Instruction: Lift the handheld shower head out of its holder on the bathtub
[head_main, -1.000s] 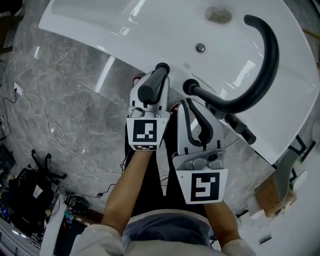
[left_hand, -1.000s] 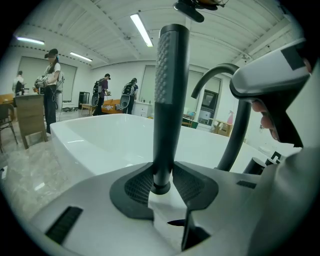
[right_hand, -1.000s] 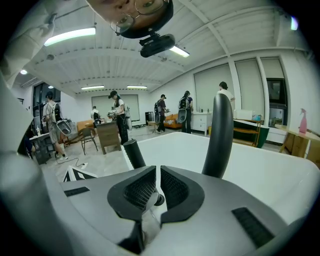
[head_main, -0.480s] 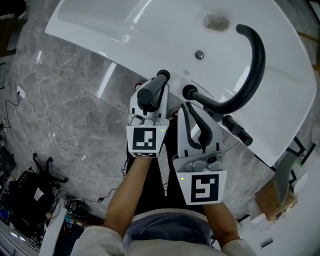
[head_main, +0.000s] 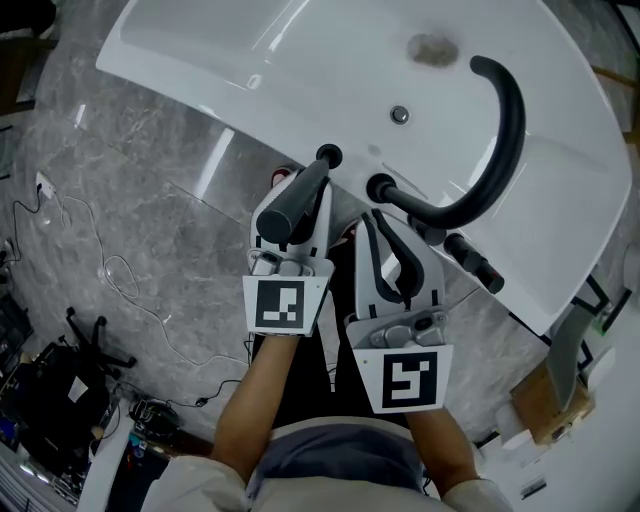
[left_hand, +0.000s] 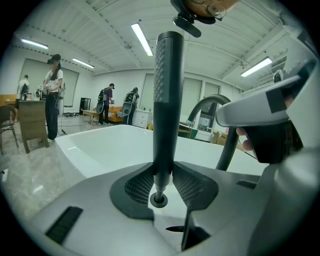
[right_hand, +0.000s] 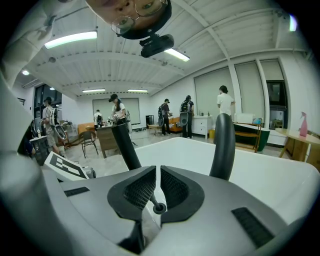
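Shower head (left_hand: 167, 90) runs straight up between our left tongs (head_main: 297, 205), which are clenched on its handle, its foot at the holder (head_main: 327, 157) on the bathtub (head_main: 170, 70) rim. We judge the lift must follow that long axis. Our right tongs (right_hand: 158, 185), pinched together on nothing, sit just beside. The arched faucet (head_main: 500, 150) crowds the right, while upward and leftward lie open.

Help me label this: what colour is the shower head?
Matte black; the shower head shows best in the left gripper view.
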